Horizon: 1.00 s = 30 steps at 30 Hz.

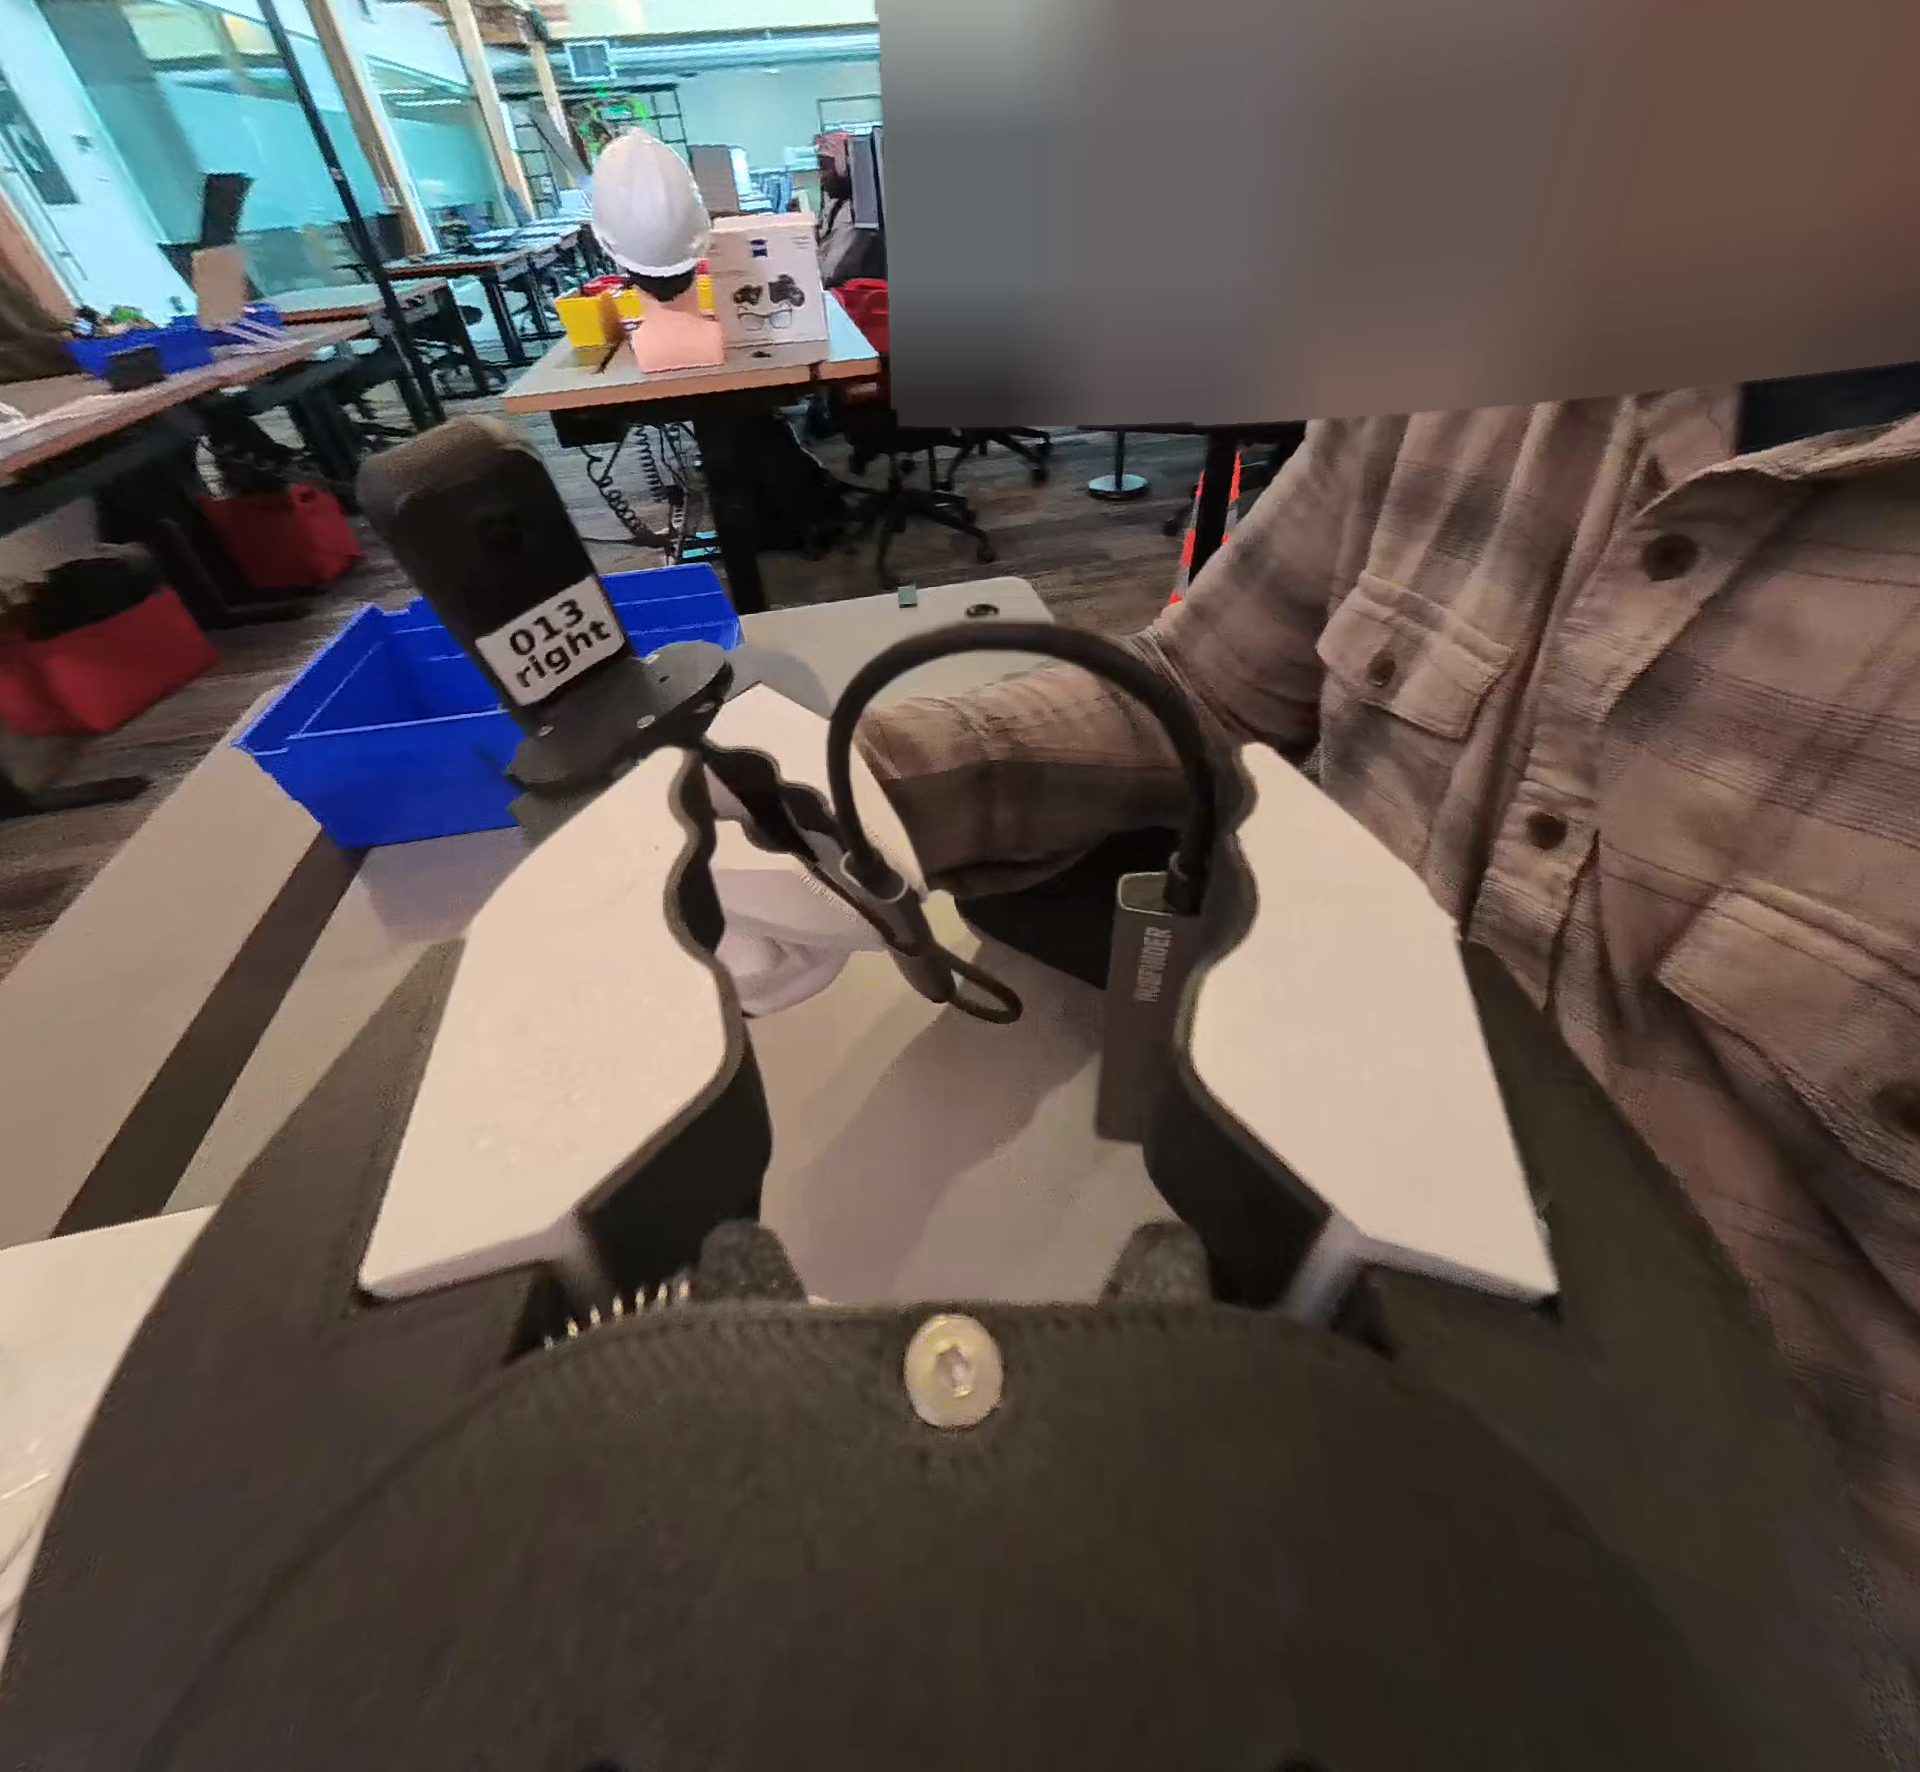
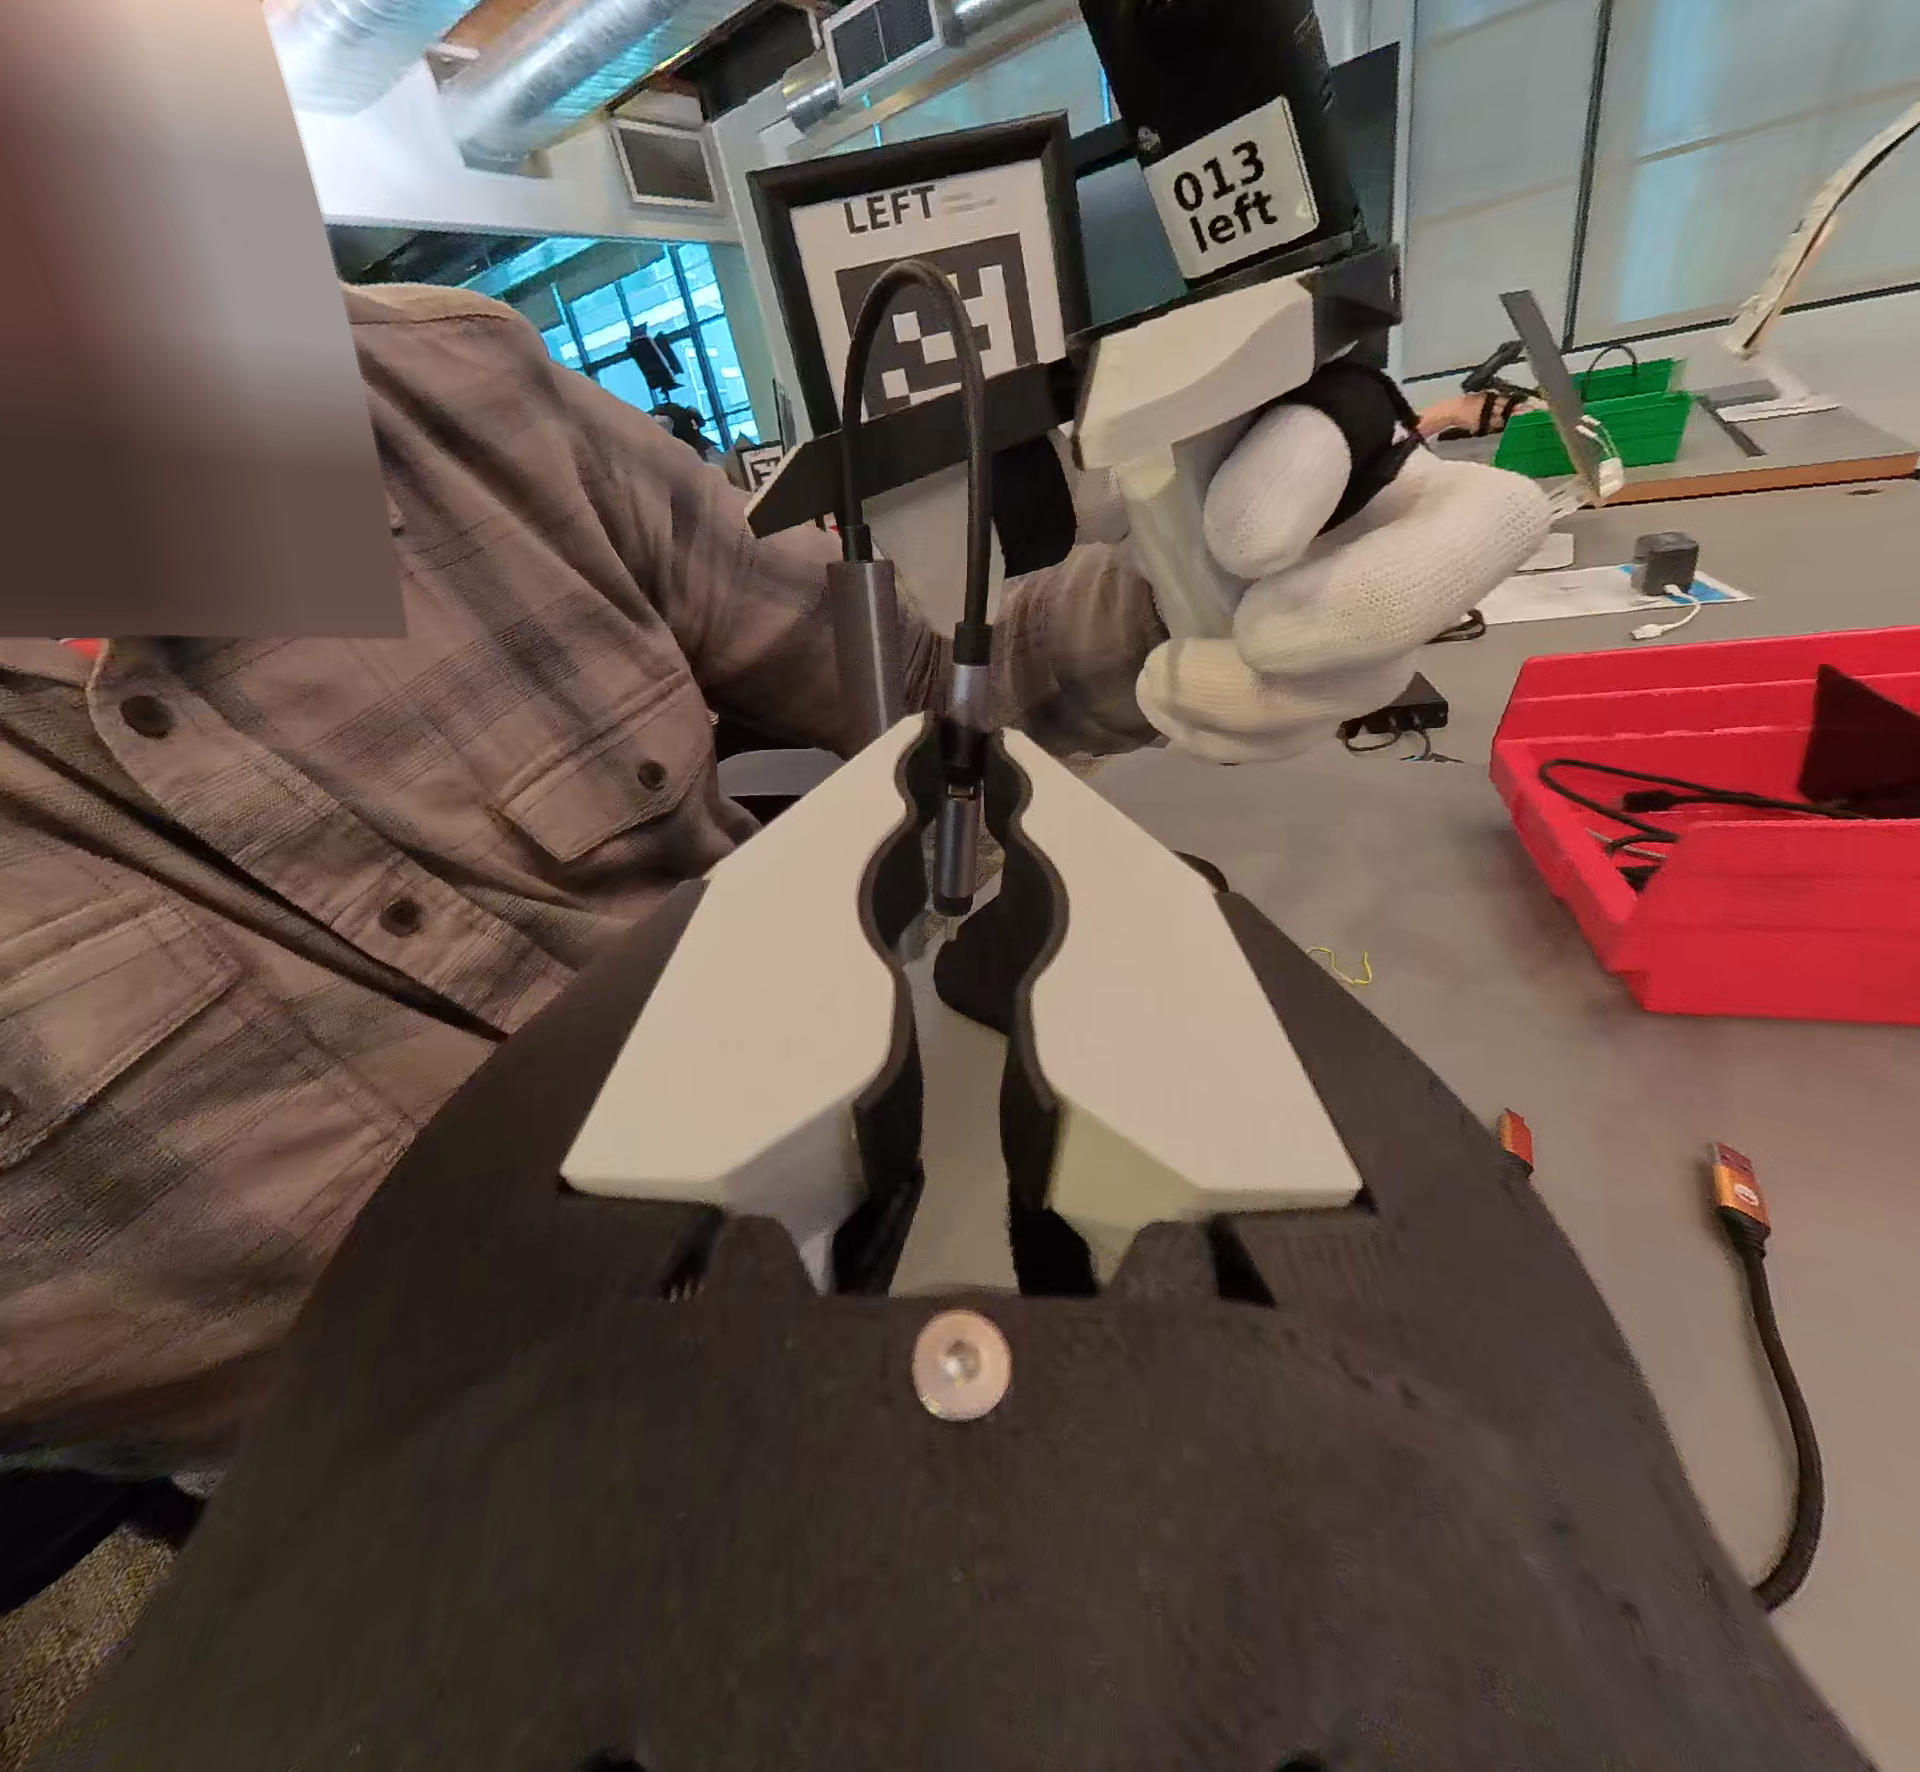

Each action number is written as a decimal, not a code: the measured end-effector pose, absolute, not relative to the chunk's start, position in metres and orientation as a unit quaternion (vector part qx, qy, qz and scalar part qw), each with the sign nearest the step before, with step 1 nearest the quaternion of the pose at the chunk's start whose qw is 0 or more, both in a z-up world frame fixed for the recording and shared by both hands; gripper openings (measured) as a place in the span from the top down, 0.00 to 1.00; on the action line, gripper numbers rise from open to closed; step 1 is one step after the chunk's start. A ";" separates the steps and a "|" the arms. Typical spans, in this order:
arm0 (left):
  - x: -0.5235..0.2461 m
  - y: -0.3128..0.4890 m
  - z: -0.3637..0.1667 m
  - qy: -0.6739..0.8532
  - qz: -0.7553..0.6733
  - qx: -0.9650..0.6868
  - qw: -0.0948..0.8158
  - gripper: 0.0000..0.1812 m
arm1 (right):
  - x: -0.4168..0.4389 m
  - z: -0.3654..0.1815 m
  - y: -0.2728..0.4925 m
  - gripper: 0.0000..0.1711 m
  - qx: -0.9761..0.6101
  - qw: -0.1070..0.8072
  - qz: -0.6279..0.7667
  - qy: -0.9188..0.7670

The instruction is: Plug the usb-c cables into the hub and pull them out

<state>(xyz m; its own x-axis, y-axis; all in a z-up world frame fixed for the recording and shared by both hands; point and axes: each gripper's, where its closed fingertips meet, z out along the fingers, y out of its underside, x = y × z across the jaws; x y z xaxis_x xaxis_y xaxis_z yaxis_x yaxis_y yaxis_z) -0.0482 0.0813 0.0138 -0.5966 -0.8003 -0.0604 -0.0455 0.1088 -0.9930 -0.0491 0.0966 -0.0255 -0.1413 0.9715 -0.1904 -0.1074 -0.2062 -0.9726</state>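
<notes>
hand-held gripper (image 2: 951, 787) near red bin (image 2: 1714, 849)

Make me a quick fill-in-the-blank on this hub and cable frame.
1. The black cable loops up from the top of the ___.
2. The gripper shut on the cable's plug is the ___ one.
3. The bin behind that gripper in the left wrist view is ___.
4. The loose cable on the table has ___ plugs.

Missing words: hub; right; blue; orange
</notes>
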 end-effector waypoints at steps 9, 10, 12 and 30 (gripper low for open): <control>-0.043 0.080 -0.004 0.693 -0.560 -0.320 0.322 0.59 | -0.055 -0.034 0.104 0.97 -0.495 0.414 0.601 -0.471; -0.042 0.078 -0.007 0.700 -0.552 -0.319 0.321 0.59 | -0.056 -0.035 0.105 0.97 -0.500 0.412 0.597 -0.474; -0.039 0.078 -0.013 0.708 -0.539 -0.322 0.324 0.60 | -0.060 -0.036 0.108 0.97 -0.514 0.415 0.579 -0.478; -0.026 0.117 -0.003 0.623 -0.522 -0.395 0.428 0.93 | -0.062 -0.027 0.133 0.97 -0.577 0.595 0.396 -0.395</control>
